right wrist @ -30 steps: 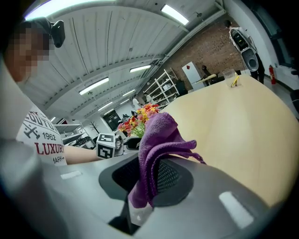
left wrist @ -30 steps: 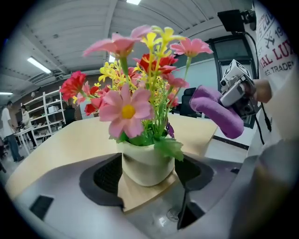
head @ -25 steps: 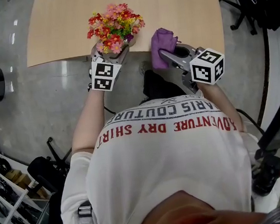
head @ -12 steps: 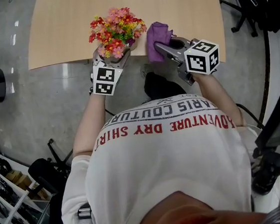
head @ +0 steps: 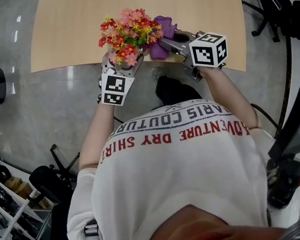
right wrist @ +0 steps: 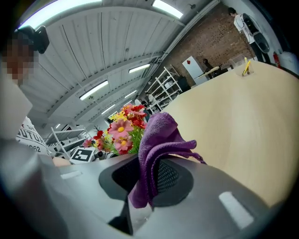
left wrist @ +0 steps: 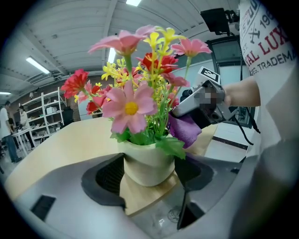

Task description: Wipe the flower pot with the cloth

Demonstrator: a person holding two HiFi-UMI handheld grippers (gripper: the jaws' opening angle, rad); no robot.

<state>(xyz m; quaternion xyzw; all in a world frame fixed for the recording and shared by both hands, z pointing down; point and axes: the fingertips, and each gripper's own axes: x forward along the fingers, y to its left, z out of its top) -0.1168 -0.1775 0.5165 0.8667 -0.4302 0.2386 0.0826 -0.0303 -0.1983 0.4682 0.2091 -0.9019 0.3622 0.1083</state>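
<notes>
Both gripping, left tongs (left wrist: 150,173) on cream flower pot (left wrist: 147,161), hidden beneath flowers (head: 129,32) overhead, right tongs (right wrist: 147,179) pinching purple cloth (right wrist: 159,137).

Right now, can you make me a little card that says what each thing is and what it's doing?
flower pot: cream, upright, on the table near its edge
flowers: pink, red and yellow, standing in the flower pot
left hand-held gripper: closed on the flower pot
right hand-held gripper: closed on the cloth
cloth: purple, bunched up, close beside the flowers; whether it touches the flower pot cannot be told
</notes>
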